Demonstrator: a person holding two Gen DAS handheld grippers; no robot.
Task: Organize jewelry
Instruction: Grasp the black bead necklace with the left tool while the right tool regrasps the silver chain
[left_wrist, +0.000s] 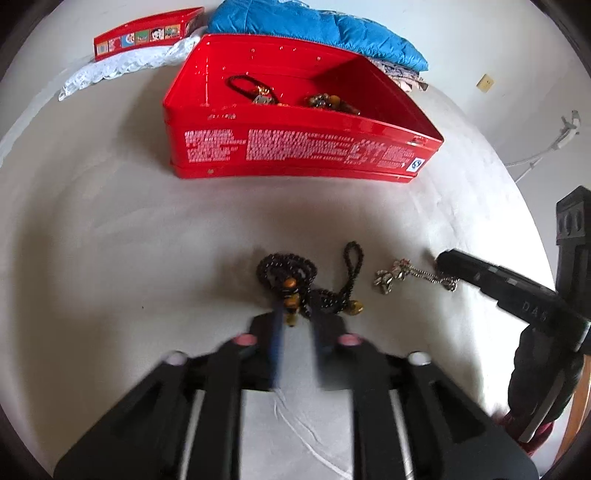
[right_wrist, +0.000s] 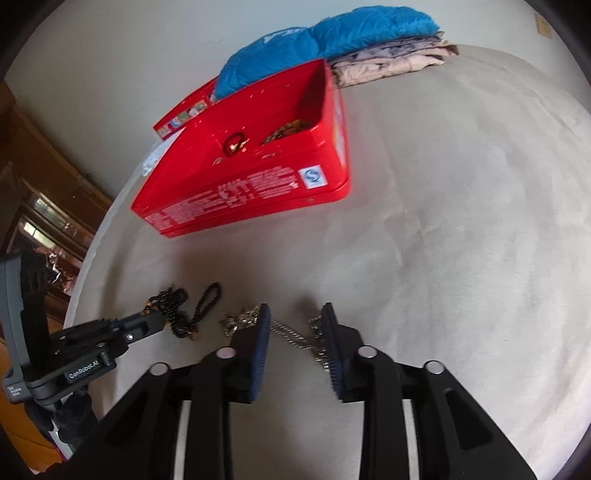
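Nearest, the left gripper (left_wrist: 295, 325) stands with jaws parted over the dark bead necklace (left_wrist: 295, 280) on the pale tabletop (left_wrist: 147, 240), the right gripper (right_wrist: 295, 332) likewise parted astride the silver chain (right_wrist: 291, 334) beside it, and farther back sits the open red tin (left_wrist: 303, 147) holding other jewelry.

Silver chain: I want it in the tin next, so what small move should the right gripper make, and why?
Probably close the right gripper: its pads stand apart astride the silver chain lying on the bed, not yet pinching it. Then lift toward the open red tin.
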